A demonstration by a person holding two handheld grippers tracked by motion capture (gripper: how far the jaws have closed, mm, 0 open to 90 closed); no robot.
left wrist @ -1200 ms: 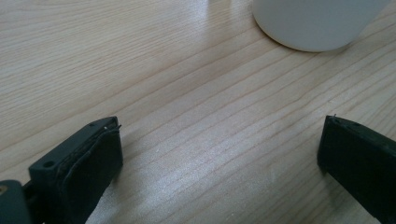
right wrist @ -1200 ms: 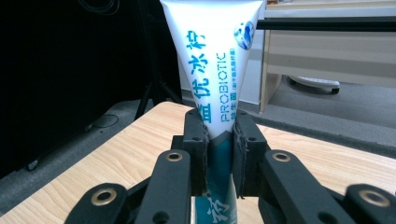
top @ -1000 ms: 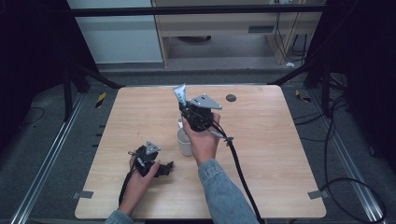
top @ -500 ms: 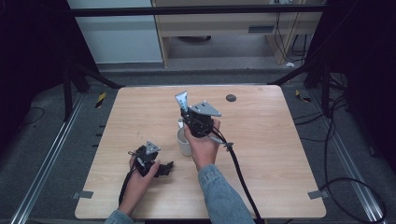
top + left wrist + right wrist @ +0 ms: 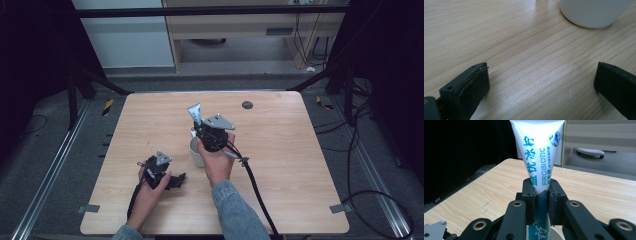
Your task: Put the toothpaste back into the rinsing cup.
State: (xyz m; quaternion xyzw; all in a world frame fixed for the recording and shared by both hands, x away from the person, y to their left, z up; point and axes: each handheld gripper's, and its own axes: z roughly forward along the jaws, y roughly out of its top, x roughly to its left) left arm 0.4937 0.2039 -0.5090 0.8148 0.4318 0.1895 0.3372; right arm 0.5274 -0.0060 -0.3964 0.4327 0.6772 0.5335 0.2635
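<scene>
My right gripper is shut on a white and blue toothpaste tube, held upright with its flat crimped end up. The tube's lower end reaches down toward the rim of a white cup just below the jaws. In the high view the right gripper stands over the cup near the table's middle, the tube sticking up. My left gripper rests low on the table at front left, open, with only bare wood between its jaws. The cup's white wall lies ahead of it.
The light wooden table has a small dark round spot near its far edge. A black cable trails from the right gripper across the table toward the front. Dark floor, rails and a shelf unit surround the table.
The right gripper has come down with the tube, toward the cup. The left gripper has stayed where it was.
</scene>
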